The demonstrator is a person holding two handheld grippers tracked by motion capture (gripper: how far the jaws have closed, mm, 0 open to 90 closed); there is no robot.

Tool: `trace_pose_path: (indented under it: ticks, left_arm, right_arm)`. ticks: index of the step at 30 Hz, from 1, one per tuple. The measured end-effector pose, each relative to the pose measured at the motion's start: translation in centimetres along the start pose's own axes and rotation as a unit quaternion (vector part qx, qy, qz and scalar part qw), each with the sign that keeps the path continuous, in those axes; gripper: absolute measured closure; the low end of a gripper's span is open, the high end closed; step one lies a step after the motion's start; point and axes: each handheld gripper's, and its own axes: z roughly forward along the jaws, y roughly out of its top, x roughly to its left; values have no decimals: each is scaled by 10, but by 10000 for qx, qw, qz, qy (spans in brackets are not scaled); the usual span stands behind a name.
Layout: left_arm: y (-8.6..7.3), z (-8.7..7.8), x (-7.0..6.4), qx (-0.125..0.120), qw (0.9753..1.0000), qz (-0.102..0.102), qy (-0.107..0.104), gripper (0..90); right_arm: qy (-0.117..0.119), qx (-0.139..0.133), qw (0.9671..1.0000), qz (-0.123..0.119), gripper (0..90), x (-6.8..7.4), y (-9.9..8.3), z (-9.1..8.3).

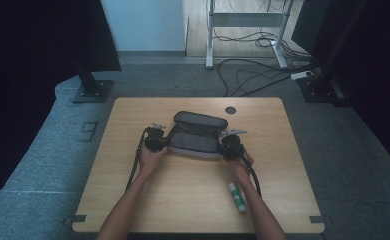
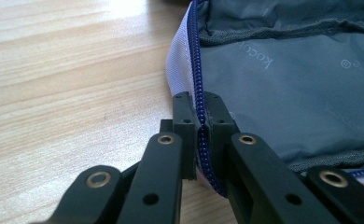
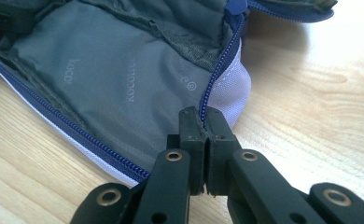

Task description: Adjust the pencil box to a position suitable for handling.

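The pouch [image 1: 198,135] is a grey soft case lying open, lid flap folded back away from the person, with a grey printed lining, a blue zip [image 2: 198,70] round its rim and a pale lilac outer wall. It lies between the two claws, mid-surface.

The left claw [image 1: 156,139] is at the pouch's left end. In the left gripper view its jaws are together, clamped on the zip edge [image 2: 199,135]: the blue teeth run up between the tips, the lining spreads to the right of the claw and bare wood [image 2: 68,84] to its left.

The right claw [image 1: 230,145] is at the pouch's right end. In the right gripper view its jaws are likewise pressed together on the zip rim [image 3: 203,116] at the lilac corner; the lining lies left of and beyond the claw, bare wood to its right.

The surface [image 1: 133,190] has open room left of the left claw and right of the right claw, and more toward the person. A glue stick [image 1: 237,196] lies near the right forearm, behind the right claw, apart from the pouch. A dark round hole [image 1: 230,110] sits beyond the pouch, near the far edge.
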Motion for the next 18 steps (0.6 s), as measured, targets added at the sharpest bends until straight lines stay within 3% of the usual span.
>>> trace_pose_path:
  ticks: [9, 18]
  left_arm:
    - [4, -14, -7, -202, 9997, 104, -94, 861]
    - [7, -27, -13, -369, 9989, 132, -248, 866]
  right_arm:
    - [2, -290, 9996, 18, 871, -1, 3, -16]
    - [-39, -551, 9984, -130, 872, 1, 4, -38]
